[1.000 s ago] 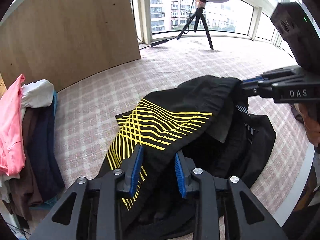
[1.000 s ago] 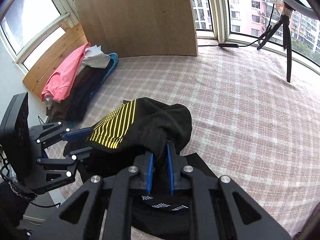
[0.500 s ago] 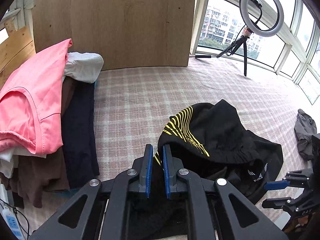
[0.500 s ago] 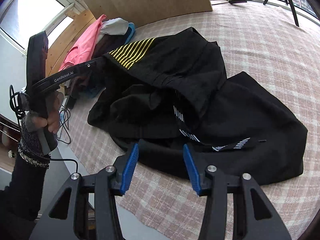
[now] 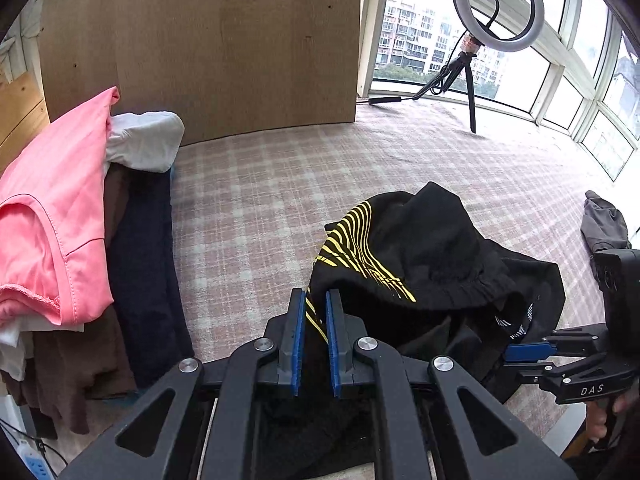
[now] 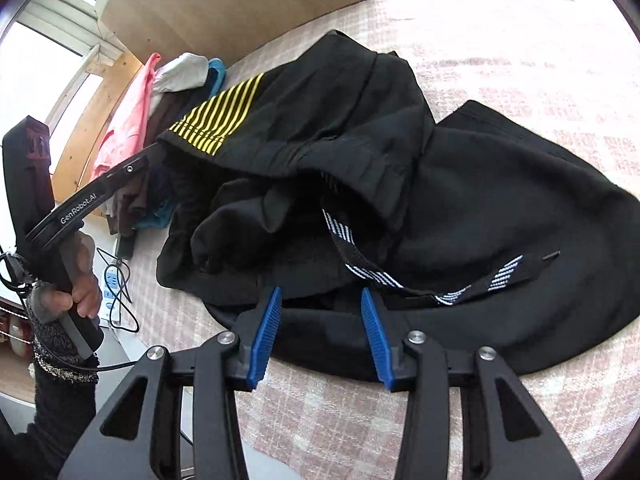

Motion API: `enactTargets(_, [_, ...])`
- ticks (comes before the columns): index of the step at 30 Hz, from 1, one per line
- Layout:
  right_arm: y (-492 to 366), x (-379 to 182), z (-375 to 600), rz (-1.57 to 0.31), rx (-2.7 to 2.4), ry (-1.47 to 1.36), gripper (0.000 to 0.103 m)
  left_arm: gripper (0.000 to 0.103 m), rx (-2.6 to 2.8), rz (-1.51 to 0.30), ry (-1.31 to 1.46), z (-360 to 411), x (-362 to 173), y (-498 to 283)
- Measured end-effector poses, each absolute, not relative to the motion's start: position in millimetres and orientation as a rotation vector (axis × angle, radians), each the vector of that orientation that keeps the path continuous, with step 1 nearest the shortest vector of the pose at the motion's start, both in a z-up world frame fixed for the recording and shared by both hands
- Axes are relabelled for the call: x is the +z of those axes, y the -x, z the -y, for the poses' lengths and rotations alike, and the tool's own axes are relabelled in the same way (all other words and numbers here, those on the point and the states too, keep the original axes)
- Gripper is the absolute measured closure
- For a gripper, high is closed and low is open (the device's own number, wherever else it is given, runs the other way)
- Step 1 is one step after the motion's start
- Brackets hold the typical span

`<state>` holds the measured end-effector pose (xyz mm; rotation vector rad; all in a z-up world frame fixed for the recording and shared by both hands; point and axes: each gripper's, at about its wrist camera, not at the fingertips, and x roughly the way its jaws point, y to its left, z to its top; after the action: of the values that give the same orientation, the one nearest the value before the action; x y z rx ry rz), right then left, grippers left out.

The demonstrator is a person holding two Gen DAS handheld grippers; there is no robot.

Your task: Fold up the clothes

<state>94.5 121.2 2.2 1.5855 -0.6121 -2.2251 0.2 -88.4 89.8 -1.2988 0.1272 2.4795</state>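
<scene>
- At the far left a pile of clothes [image 5: 80, 240] lies on the checked cover [image 5: 256, 216]: a pink top [image 5: 52, 216] uppermost, a white piece [image 5: 142, 142] behind it, brown and dark navy layers beneath.
- Behind the pile a wooden board [image 5: 208, 48] stands upright against the window side.
- My left hand [image 6: 76, 280] grips the handle of my left tongs [image 5: 316, 312]. Their blue pads [image 5: 298, 340] stand close together, clamped on the yellow-striped edge of the black garment [image 5: 420, 264], and cloth shows between them.
- From the right wrist view that pinched corner is held up off the cover, with the yellow stripes [image 6: 220, 120] just past the tips.
- The rest of the garment lies crumpled in the middle of the cover, well apart from the pile; a black drawstring [image 6: 420, 288] with white dashes trails across its lower fold.
- My right tongs [image 6: 320, 320] sit low at the garment's near hem. Their jaws have just been closing a little yet stand well apart, with black cloth between the pads [image 6: 374, 332] and not pressed by them.
- Farther right a ring light [image 5: 498, 4] on a tripod stands by the windows.
- At the far right edge a small grey cloth [image 5: 604, 224] lies on the cover.
</scene>
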Motion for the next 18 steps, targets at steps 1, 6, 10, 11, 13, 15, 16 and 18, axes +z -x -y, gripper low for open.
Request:
enactTargets(1, [-93.5, 0.0, -123.2, 0.639, -2.227, -1.592, 0.062, 0.094, 2.474, -0.133, 1.299, 87.4, 88.8, -0.3])
enactTargets(6, [-79.6, -5.1, -118.9, 0.667, -2.249, -1.586, 0.062, 0.093, 2.446, -0.188, 1.313, 82.0, 81.4, 1.2])
enactTargets(10, [-70.3, -3.4, -107.1, 0.608, -2.287, -1.553, 0.063, 0.087, 2.425, -0.24, 1.339, 76.5, 74.1, 8.3])
enactTargets(11, [-69.3, -3.9, -105.4, 0.599, -2.298, -1.554, 0.064, 0.086, 2.425, -0.257, 1.338, 74.3, 72.5, 10.5])
enactTargets(13, [-67.1, -4.9, -101.9, 0.58, -2.32, -1.554, 0.088, 0.087, 2.402, -0.268, 1.343, 69.7, 68.4, 15.6])
enactTargets(15, [-67.6, -0.7, -105.6, 0.583, -2.331, -1.538, 0.097, 0.101, 2.395, -0.248, 1.342, 69.2, 68.9, 19.3])
enactTargets(16, [-68.6, 3.0, -109.6, 0.59, -2.332, -1.525, 0.098, 0.101, 2.395, -0.232, 1.34, 69.8, 70.0, 20.7])
enactTargets(18, [-71.2, 12.5, -117.6, 0.596, -2.341, -1.493, 0.098, 0.101, 2.421, -0.15, 1.306, 80.3, 85.2, 20.2])
